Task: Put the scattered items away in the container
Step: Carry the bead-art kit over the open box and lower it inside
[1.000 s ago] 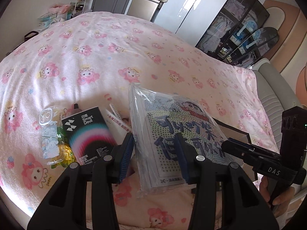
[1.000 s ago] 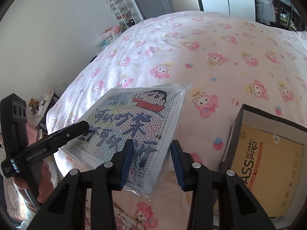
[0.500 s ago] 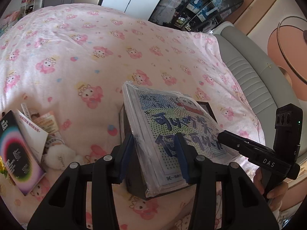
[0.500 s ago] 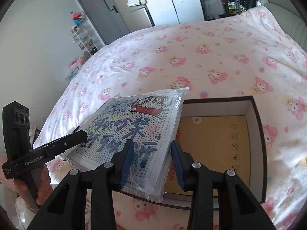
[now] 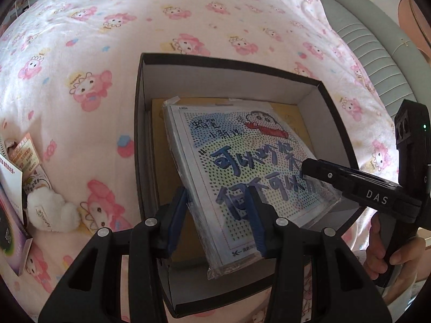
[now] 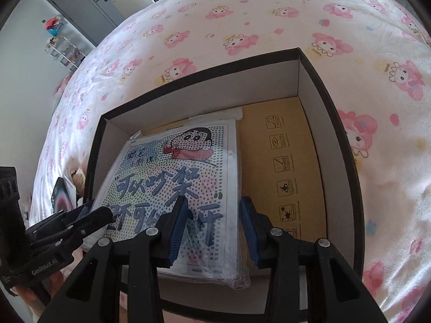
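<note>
A plastic-wrapped cartoon picture kit (image 5: 242, 167) sits tilted inside the black open box (image 5: 138, 123), over a flat brown package (image 6: 285, 167) on the box floor. My left gripper (image 5: 219, 218) holds the kit's near edge between its blue pads. My right gripper (image 6: 212, 228) holds the kit (image 6: 183, 177) at its other edge, inside the box (image 6: 347, 161). Each gripper shows in the other's view: the right one (image 5: 304, 168) and the left one (image 6: 107, 214).
The box lies on a pink cartoon-print bedspread (image 5: 134, 27). To its left lie a white plush (image 5: 51, 212), small packets (image 5: 24, 156) and a dark screen-protector box (image 5: 10, 237). A grey headboard (image 5: 377, 53) lies to the right. Cabinets (image 6: 89, 2) stand beyond the bed.
Both grippers have carried the picture kit rightwards from the scattered items and lowered it into the black box.
</note>
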`<move>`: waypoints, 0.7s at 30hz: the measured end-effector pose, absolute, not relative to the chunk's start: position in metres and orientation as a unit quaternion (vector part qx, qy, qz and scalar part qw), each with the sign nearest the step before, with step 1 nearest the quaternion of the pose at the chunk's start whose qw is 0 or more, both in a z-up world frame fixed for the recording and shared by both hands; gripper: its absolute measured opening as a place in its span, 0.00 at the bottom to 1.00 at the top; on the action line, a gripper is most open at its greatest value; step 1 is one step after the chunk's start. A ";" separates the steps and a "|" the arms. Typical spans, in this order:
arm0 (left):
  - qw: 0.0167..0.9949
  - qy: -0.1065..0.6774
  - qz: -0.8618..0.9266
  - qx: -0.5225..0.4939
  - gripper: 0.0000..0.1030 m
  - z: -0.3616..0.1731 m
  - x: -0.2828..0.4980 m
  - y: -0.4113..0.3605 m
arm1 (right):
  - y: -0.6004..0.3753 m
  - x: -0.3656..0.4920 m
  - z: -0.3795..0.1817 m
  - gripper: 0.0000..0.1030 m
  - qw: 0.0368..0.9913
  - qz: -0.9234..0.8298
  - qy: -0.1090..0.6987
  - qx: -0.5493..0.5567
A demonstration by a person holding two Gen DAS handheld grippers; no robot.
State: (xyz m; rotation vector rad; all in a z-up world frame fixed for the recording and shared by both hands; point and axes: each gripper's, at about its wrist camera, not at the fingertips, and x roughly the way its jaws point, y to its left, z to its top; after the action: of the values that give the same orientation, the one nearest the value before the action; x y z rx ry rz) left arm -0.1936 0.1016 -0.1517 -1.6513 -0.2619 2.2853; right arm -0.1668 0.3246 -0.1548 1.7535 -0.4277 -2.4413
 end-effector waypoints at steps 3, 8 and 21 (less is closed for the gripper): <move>0.128 -0.051 0.802 -0.581 0.42 -0.161 -0.191 0.112 | 0.319 -0.173 -0.173 0.35 0.051 -0.784 -0.124 0.606; 0.099 -0.009 0.803 -0.587 0.42 -0.163 -0.186 0.123 | 0.329 -0.176 -0.195 0.35 0.066 -0.749 -0.168 0.638; 0.145 -0.032 0.787 -0.599 0.42 -0.163 -0.189 0.153 | 0.340 -0.168 -0.191 0.35 0.017 -0.768 -0.154 0.622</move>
State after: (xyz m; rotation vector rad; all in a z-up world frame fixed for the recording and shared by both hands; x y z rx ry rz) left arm -0.1895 0.1531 -0.1635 -1.7257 -0.0910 2.2664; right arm -0.1679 0.3400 -0.1912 1.9324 -0.4798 -2.3871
